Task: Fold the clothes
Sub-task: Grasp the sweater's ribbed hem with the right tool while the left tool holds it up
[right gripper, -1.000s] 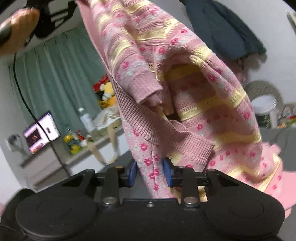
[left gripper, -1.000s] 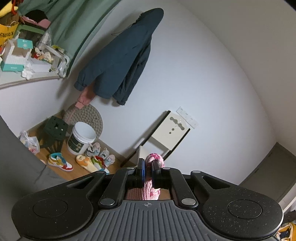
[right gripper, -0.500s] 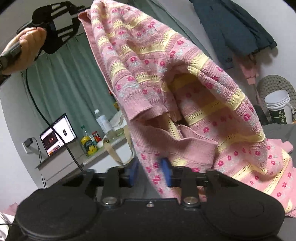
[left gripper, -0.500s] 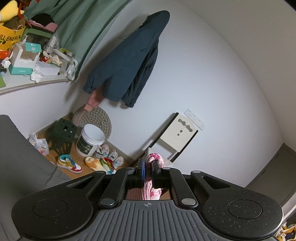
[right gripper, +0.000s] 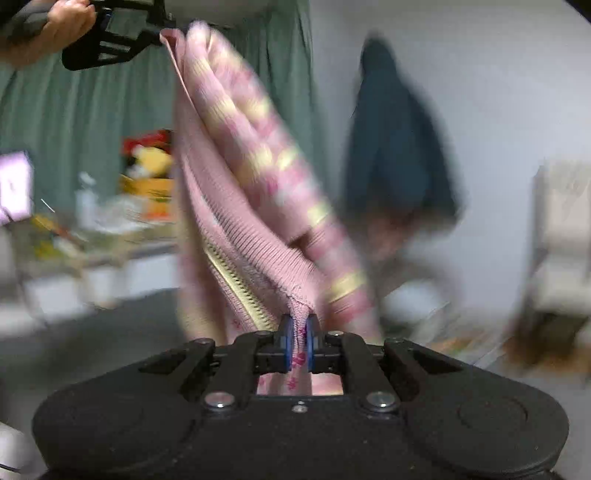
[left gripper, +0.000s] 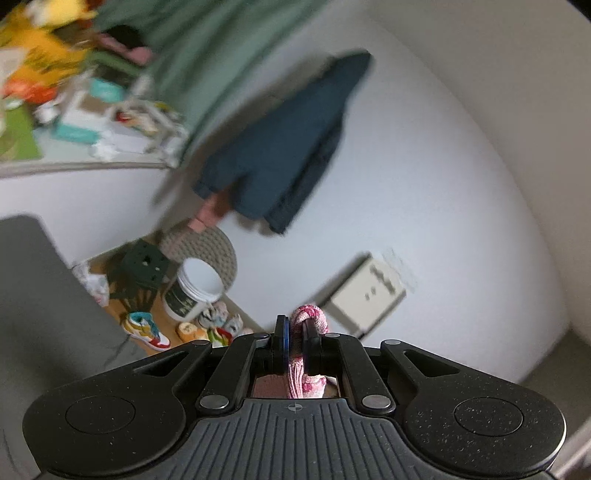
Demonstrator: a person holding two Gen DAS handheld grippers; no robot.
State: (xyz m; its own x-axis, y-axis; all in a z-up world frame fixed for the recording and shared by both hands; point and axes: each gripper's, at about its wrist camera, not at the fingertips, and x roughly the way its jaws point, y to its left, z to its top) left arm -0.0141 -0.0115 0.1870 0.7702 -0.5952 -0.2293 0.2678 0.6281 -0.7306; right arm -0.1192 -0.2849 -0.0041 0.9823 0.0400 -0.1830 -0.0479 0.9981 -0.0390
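The pink sweater [right gripper: 255, 206], knitted with yellow stripes and darker pink flecks, hung in the air between the two grippers, bunched into long folds with its ribbed edge running down the middle. Its top corner was pinched in the left gripper [right gripper: 162, 35], held high at the upper left of the right wrist view by a hand [right gripper: 48, 27]. Its lower part narrowed to a tight gather clamped between the blue pads of the right gripper [right gripper: 299, 345], with more knit showing below the pads inside the gripper frame.

In the left wrist view the left gripper [left gripper: 295, 341] was clenched on a thin roll of the same sweater [left gripper: 308, 321], which looped over the top of the fingers [left gripper: 281, 339] and hung down behind them.

Both views were blurred. Behind the sweater a dark blue jacket [left gripper: 284, 147] hung on the white wall, with a green curtain [right gripper: 74, 110] to its left. On the floor along the wall stood a white bucket [left gripper: 194, 290] in front of a round woven mat [left gripper: 210, 247], a dark stool [left gripper: 142, 267] and a row of colourful shoes [left gripper: 147, 330]. A cluttered shelf [left gripper: 74, 110] ran along the upper left, and a grey surface [left gripper: 37, 295] filled the left edge.
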